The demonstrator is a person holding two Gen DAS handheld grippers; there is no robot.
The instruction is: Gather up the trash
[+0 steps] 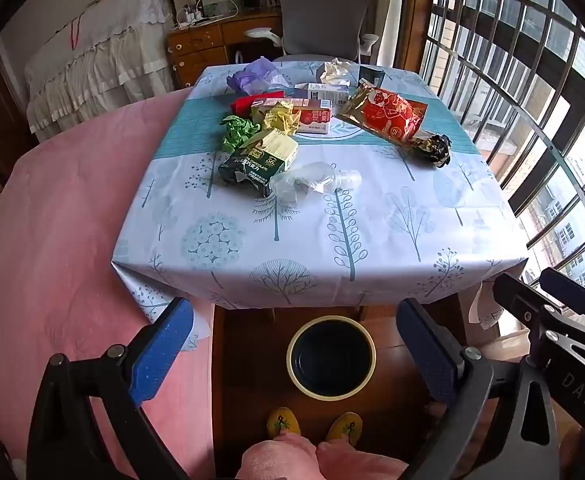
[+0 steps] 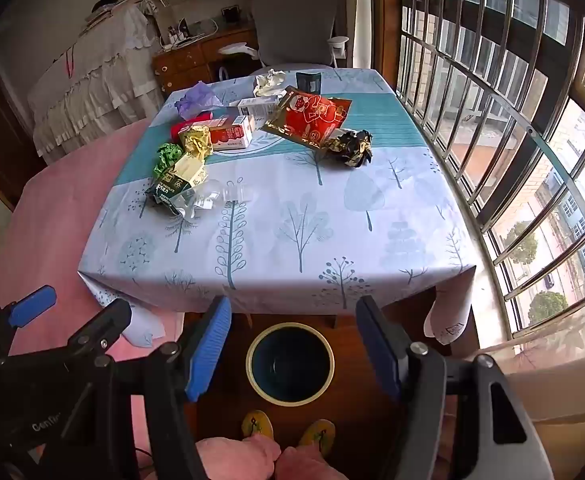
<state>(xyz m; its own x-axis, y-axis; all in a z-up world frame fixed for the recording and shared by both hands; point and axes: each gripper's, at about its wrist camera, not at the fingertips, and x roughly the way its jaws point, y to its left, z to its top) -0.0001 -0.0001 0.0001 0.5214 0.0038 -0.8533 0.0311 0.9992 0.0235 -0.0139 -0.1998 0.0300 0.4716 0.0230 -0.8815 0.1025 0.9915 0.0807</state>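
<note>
Trash lies on the far half of the table (image 1: 332, 240): a crushed clear bottle (image 1: 312, 182), a dark chocolate box (image 1: 252, 166), green paper (image 1: 236, 130), yellow paper (image 1: 282, 116), a red carton (image 1: 312, 116), a red-gold snack bag (image 1: 388, 114), a black-gold wrapper (image 1: 434, 148), purple plastic (image 1: 254, 74) and white paper (image 1: 334, 70). A dark bin with a cream rim (image 1: 331, 358) stands on the floor below the table's near edge. My left gripper (image 1: 292, 344) and right gripper (image 2: 292, 344) are open and empty above the bin, short of the table.
A pink bed (image 1: 72, 220) runs along the table's left side. Barred windows (image 1: 532, 100) line the right. A grey office chair (image 1: 320, 16) and wooden desk (image 1: 200, 44) stand behind the table. The person's knees and yellow slippers (image 1: 314, 426) are below the bin.
</note>
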